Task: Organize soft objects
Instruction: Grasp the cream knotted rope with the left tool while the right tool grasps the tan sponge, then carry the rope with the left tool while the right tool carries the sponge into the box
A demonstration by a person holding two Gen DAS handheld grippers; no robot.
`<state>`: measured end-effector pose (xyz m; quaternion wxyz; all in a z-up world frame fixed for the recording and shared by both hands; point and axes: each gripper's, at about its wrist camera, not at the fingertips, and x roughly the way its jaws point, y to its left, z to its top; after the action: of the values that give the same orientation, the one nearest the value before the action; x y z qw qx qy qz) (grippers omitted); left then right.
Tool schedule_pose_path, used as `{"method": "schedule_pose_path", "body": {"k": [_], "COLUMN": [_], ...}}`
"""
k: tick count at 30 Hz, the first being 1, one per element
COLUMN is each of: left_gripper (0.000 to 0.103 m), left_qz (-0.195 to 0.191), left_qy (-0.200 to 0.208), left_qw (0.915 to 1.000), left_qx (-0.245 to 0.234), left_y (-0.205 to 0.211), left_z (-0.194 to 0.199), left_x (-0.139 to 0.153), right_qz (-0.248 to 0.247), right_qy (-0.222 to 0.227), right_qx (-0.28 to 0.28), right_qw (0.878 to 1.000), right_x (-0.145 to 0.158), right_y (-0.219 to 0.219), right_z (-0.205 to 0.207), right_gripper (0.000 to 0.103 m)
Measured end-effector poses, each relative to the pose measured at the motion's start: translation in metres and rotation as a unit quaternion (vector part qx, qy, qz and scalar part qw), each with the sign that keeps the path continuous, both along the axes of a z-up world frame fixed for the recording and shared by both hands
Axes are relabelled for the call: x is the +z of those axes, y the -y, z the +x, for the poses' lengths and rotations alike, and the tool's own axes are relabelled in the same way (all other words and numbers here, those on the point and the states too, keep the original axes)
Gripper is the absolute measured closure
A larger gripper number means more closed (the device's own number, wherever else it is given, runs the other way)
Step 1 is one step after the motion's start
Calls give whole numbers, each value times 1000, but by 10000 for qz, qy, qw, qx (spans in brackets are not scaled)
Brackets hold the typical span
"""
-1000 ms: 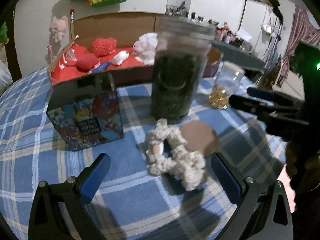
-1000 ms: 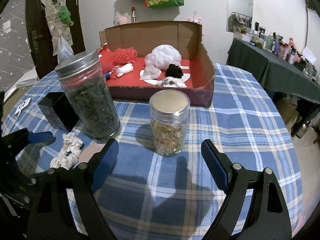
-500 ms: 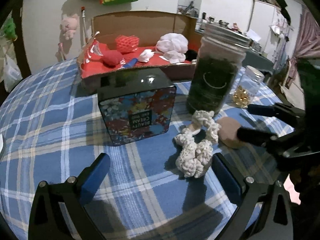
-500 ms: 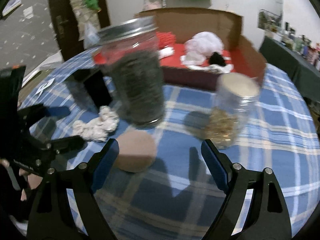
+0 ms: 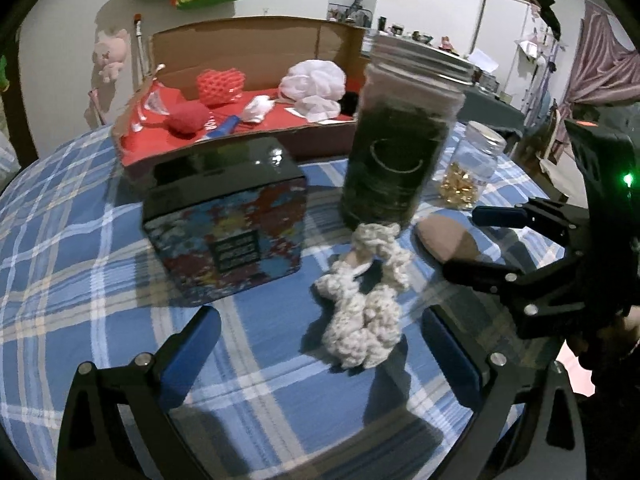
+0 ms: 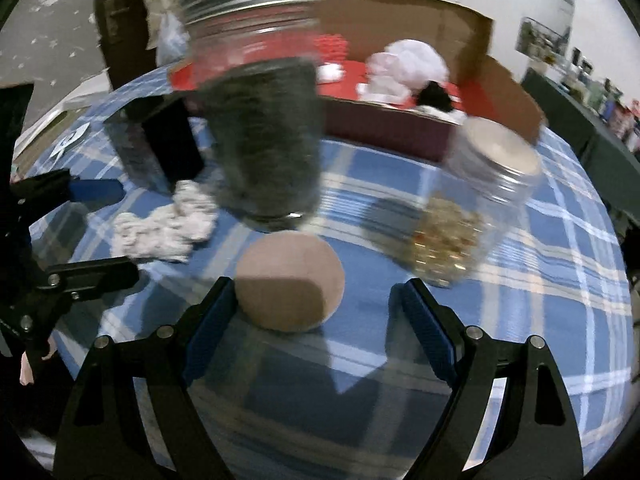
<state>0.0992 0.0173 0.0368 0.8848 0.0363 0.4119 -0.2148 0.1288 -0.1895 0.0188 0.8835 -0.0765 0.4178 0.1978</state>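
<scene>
A cream knitted scrunchie (image 5: 366, 300) lies on the blue plaid tablecloth, just ahead of my open, empty left gripper (image 5: 320, 352); it also shows in the right wrist view (image 6: 164, 226). A round tan sponge pad (image 6: 290, 280) lies just ahead of my open, empty right gripper (image 6: 316, 316), close to its left finger; it also shows in the left wrist view (image 5: 446, 236). A cardboard box with red lining (image 5: 256, 48) stands at the back and holds several soft things: a white pouf (image 5: 314, 82), red mesh and a red ball.
A tall jar of dark leaves (image 5: 400, 152) stands right behind the scrunchie and the pad. A patterned tin (image 5: 228, 216) stands to its left, and a small jar of gold capsules (image 6: 476, 208) to its right. The right gripper shows at the right of the left wrist view (image 5: 472, 240).
My right gripper has swung left and come down close to the tan pad. My left view shifted: the scrunchie moved right of centre, then came back closer between the fingers.
</scene>
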Motion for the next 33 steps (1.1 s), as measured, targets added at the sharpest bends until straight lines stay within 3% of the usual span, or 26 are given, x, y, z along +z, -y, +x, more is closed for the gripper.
{"method": "schedule_pose_path", "body": {"k": [6,8,11,12,14,15,18,33], "left_gripper": [14,17,31,43,55,64,72,72], "left_qz": [-26,-49,-35,-8,-9,-48,-81,-216], "left_qy": [-45,-54,-51,-28,-19,-36,-53,169], "left_qw": [9998,9997,9996,9996,9995,9994,9994,9984], "left_qx": [-172,-218,-275,-289,-310,-333,-332,-496], "left_y": [11,14,17,18,20,20,19,25], "left_z": [8,10,11,10,10,10,8,4], "left_x": [-2,-1,-2,-2,-2,-2,0,22], "right_qz": [288,325,208,193,160,160,345,518], "right_qy": [-67,-92,-58,-35,14,60,13,206], "right_qx": [310,403,506,536,649,700,759,663], "right_qw": [9991,9986,9985,9984,9978,9974,9965,9962], "right_x": [2,2,1,1,1,1,2,23], "right_y": [0,-3,-11,-13,-16,-17,-16,-6], "right_z": [3,6,8,8,4,1,-4,-9], "right_gripper": [19,26,44,53,59,69,80,81]}}
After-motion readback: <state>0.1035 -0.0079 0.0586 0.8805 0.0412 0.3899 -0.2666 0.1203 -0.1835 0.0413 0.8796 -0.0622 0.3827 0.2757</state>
